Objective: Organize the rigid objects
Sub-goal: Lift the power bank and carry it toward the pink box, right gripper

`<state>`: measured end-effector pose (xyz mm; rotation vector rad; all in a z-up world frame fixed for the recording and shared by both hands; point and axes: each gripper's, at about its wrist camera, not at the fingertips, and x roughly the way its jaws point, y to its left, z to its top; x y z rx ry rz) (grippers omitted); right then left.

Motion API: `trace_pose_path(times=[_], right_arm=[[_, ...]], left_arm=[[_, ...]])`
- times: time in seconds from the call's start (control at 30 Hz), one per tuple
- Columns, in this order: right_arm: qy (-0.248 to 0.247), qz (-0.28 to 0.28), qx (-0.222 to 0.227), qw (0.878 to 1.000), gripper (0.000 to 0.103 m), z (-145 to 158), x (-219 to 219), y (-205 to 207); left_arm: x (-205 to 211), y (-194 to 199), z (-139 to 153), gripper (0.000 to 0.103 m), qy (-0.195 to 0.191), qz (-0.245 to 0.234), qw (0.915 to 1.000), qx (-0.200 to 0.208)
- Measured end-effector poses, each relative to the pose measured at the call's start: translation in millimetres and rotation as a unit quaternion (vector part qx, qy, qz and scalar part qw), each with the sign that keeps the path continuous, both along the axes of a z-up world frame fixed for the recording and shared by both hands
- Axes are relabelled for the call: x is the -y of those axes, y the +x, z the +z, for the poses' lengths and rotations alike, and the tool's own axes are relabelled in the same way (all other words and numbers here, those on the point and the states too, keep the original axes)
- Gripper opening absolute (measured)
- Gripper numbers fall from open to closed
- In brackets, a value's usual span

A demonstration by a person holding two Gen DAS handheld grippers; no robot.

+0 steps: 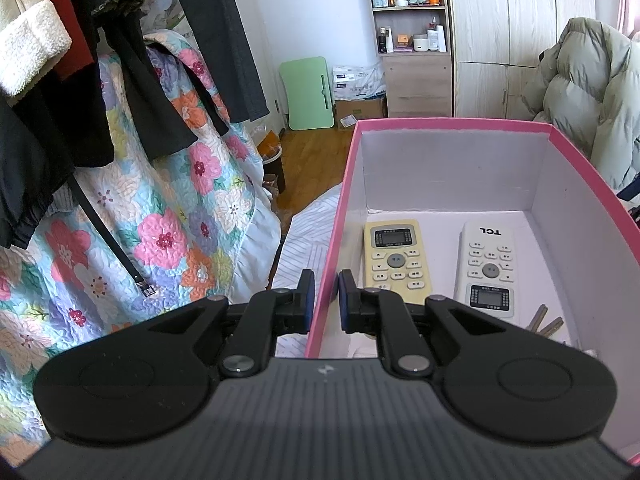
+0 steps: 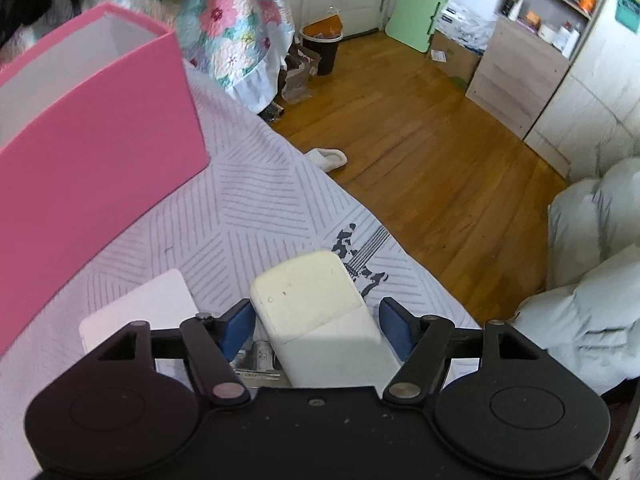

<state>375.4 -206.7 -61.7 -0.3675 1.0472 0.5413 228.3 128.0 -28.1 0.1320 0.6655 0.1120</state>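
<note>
Pink box [image 1: 332, 240] wall is pinched by the left gripper [image 1: 323, 300]. Cream remote [image 2: 316, 312] is straddled, unpressed, by the spread right gripper [image 2: 316, 330] on the bed [image 2: 248, 208].

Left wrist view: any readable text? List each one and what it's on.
"TCL": on the white remote in the pink box, upside down in this view.
Button labels and screens on the white remote and the yellowed remote: too small to read.
Shelf bottles and cardboard boxes on the floor: too blurred to read.
</note>
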Motion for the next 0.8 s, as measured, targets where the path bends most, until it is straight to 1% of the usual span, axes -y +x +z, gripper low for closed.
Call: trace_pose_path(times=[0.1, 0.2, 0.27, 0.33, 0.53, 0.63, 0.7, 0.8], right_arm=[[0.0, -0.013, 0.017, 1.0, 0.067, 1.7, 0.7, -7.3], [0.007, -0.028, 0.059, 0.998, 0.063, 14.9, 1.8, -23.1], [-0.002, -0.045, 0.091, 0.995, 0.061, 26.4, 0.7, -36.4], [-0.01, -0.051, 0.124, 0.991, 0.061, 36.4, -0.7, -52.4], [0.001, -0.059, 0.188, 0.98, 0.06, 63.3, -5.4, -109.6], [0.012, -0.054, 0.204, 0.977, 0.059, 76.1, -10.5, -133.0], [0.014, -0.048, 0.206, 0.977, 0.058, 79.1, -11.6, -142.2], [0.031, -0.06, 0.211, 0.975, 0.058, 82.2, -8.7, -153.3]], left_arm=[[0.2, 0.0, -0.1, 0.011, 0.001, -0.001, 1.0, 0.0], [0.2, 0.1, -0.1, 0.011, 0.001, 0.0, 1.0, -0.001], [1.3, 0.9, 0.0, 0.011, 0.004, 0.0, 1.0, -0.004], [2.2, 1.2, -0.3, 0.011, 0.005, 0.0, 1.0, -0.005], [3.2, 1.4, -1.1, 0.011, 0.005, 0.0, 1.0, -0.005], [5.6, 1.7, -1.4, 0.011, 0.018, -0.003, 0.9998, -0.008], [5.5, 2.6, -0.8, 0.011, 0.015, 0.0, 0.9998, -0.01], [4.6, 2.9, -0.6, 0.011, 0.011, 0.006, 0.9999, -0.009]])
